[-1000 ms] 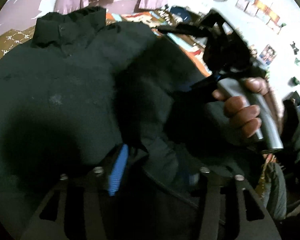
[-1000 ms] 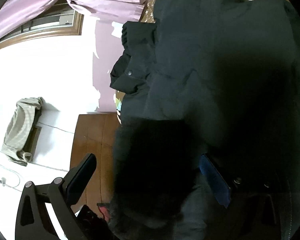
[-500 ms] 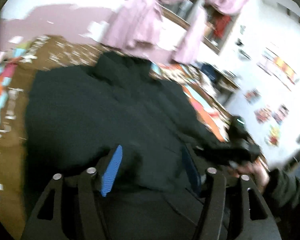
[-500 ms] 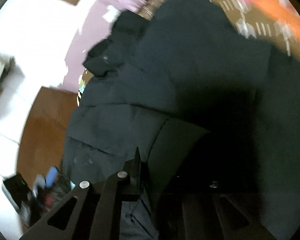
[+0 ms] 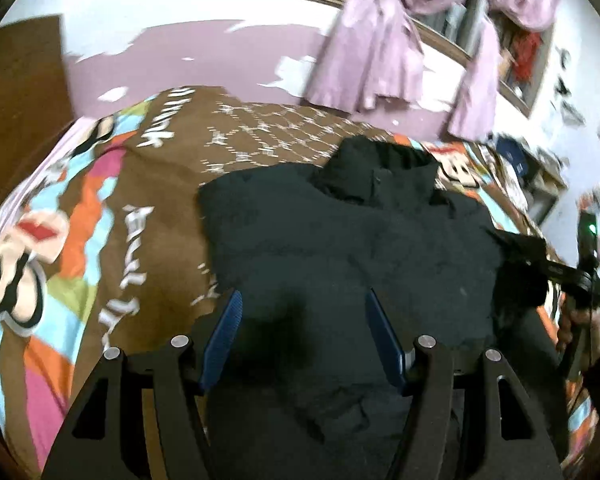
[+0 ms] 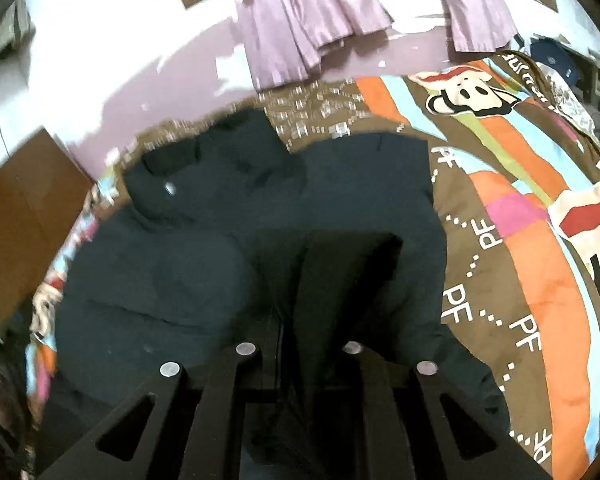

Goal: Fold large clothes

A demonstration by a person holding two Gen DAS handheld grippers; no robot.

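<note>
The jacket (image 5: 340,248) is dark and lies spread on the blanket (image 5: 100,216), collar (image 5: 376,172) toward the wall and the purple curtains (image 5: 368,52). The blanket is brown with orange, blue and pink cartoon panels and white lettering.

Left gripper (image 5: 306,336): the jaws stand apart, and the blue pads (image 5: 222,340) are both visible with open space between them. The gripper hangs over the lower part of the jacket and holds nothing.

Right gripper (image 6: 300,344): the jaws are drawn close together, and a dark fold of jacket (image 6: 340,280) rises from between them. The fingertips are hidden by the fabric, so contact is read from the fold only. In the left wrist view, the right gripper (image 5: 540,264) sits at the jacket's right edge, with dark cloth bunched at its tip.

In the right wrist view, the jacket (image 6: 220,248) covers the left half of the blanket (image 6: 520,240).
</note>
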